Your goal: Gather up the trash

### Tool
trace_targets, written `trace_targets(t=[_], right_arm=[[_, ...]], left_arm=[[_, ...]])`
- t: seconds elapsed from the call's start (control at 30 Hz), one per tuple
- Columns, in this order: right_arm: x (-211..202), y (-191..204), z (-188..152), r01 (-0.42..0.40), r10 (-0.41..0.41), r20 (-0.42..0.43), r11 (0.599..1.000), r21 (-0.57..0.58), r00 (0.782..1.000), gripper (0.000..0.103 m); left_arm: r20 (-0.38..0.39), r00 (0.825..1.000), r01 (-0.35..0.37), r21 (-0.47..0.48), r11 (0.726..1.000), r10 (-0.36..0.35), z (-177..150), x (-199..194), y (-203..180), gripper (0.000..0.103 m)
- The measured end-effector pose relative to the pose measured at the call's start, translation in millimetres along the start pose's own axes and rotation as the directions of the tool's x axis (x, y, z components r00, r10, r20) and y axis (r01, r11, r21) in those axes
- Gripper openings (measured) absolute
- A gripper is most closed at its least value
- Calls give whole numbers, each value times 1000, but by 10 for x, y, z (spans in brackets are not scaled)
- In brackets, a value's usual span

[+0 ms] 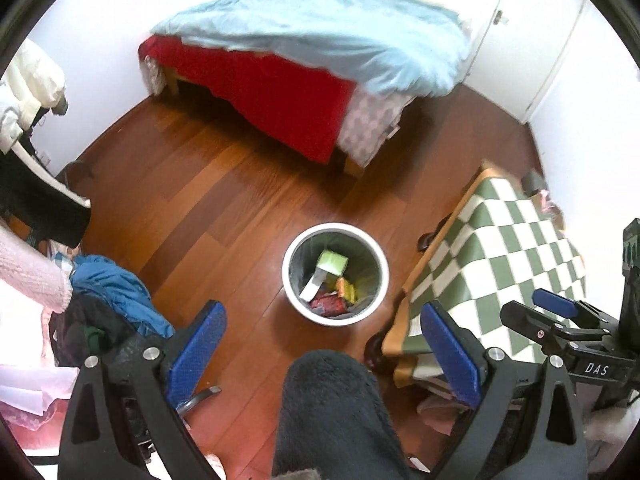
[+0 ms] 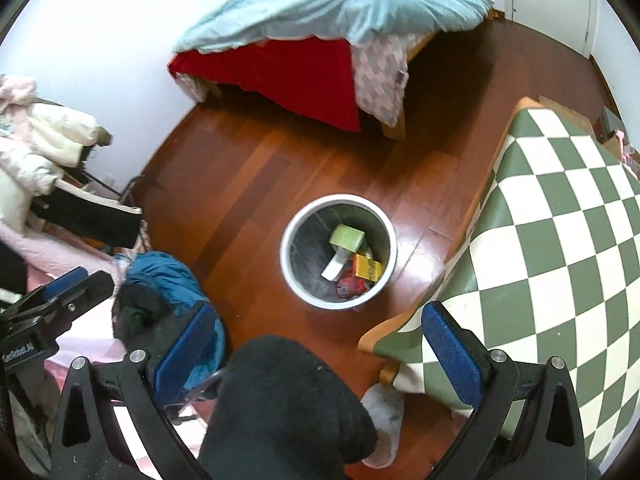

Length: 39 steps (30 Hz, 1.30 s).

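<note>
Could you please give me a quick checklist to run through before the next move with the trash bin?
1. Left hand-held gripper open, nothing held: ok.
2. Right hand-held gripper open, nothing held: ok.
3. Trash bin upright on the wooden floor: ok.
4. Trash inside the bin, green box on top: ok.
5. Loose trash on the checkered tablecloth: cannot tell, only partly in view.

Bed (image 1: 280, 92) w/ blue duvet (image 1: 320, 28) by wall, checkered cloth (image 2: 560, 240) on table at right, clothes pile (image 1: 112, 300) at left
</note>
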State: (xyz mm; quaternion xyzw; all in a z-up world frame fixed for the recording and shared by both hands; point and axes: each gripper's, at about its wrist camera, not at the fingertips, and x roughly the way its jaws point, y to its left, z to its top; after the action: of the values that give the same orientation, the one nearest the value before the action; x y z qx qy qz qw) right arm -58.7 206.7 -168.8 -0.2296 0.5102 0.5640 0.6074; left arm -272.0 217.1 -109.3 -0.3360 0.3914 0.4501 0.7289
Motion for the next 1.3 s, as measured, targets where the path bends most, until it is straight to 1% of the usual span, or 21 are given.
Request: trace_targets(t=[0.27, 0.4, 0.57, 0.73, 0.9, 1.3], right_arm=[[-839, 230, -96, -76, 79, 75, 996, -49, 994, 103], [-1121, 338, -130, -108, 114, 95, 992, -72, 989, 103], [-1410, 452, -156, -135, 147, 110, 985, -104, 983, 103], [-1572, 505, -176, -162, 175, 113, 980, -113, 978, 103], [-1696, 575, -173, -173, 188, 112, 976, -129, 976, 103], [-1737, 584, -188, -200, 213, 89, 971, -134, 973, 103]], left_arm=[[70, 994, 81, 24, 996, -82, -36, -536, -99, 99], [101, 988, 111, 20, 994, -113, -56, -748, -82, 99], [132, 983, 128, 21, 992, -130, -89, -967, -72, 99], [158, 978, 134, 29, 991, -137, -98, -1123, -88, 99], [159, 976, 145, 38, 989, -149, -124, -1202, -97, 99], [167, 973, 151, 40, 988, -156, -152, -1267, -93, 99]])
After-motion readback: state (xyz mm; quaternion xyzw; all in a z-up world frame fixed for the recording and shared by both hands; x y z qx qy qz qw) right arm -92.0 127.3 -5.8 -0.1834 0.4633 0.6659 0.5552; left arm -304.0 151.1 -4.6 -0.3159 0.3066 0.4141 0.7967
